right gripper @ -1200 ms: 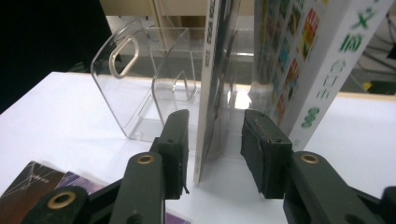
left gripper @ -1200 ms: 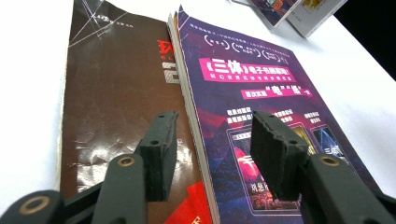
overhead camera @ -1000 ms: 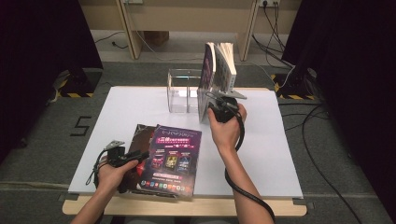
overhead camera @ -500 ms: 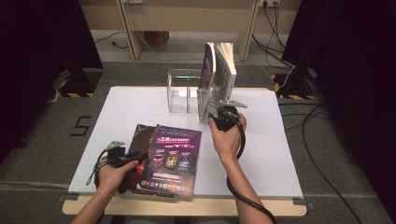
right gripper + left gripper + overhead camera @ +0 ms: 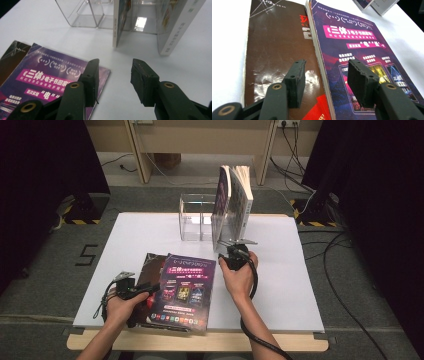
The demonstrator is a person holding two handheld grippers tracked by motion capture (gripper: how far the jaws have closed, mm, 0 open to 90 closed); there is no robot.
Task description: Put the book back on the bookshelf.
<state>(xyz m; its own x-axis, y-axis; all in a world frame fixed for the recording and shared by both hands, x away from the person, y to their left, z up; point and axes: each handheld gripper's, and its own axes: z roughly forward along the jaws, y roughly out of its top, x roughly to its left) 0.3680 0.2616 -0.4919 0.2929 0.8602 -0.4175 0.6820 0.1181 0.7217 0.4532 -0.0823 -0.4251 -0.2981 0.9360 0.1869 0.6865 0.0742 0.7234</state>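
Observation:
A purple book (image 5: 186,287) lies on a brown book (image 5: 150,270) at the table's front. My left gripper (image 5: 151,292) rests low at their left side and is open. In the left gripper view its jaws (image 5: 325,75) straddle the purple book's (image 5: 359,42) edge above the brown cover (image 5: 277,45) without pressing it. My right gripper (image 5: 225,256) hovers by the purple book's far right corner, open, its jaws having just been opening with nothing between them (image 5: 113,72). Ahead of it two books (image 5: 121,22) (image 5: 175,30) stand upright at a clear holder (image 5: 85,12).
The white table (image 5: 300,285) has bare surface to the right of the books and at its far left. The clear holder (image 5: 192,217) stands at the back middle with the upright books (image 5: 232,200) at its right end. Cables run over the floor beyond.
My right gripper has come down and toward the near side, from the standing books to just above the table by the purple book's corner. The left gripper has stayed put.

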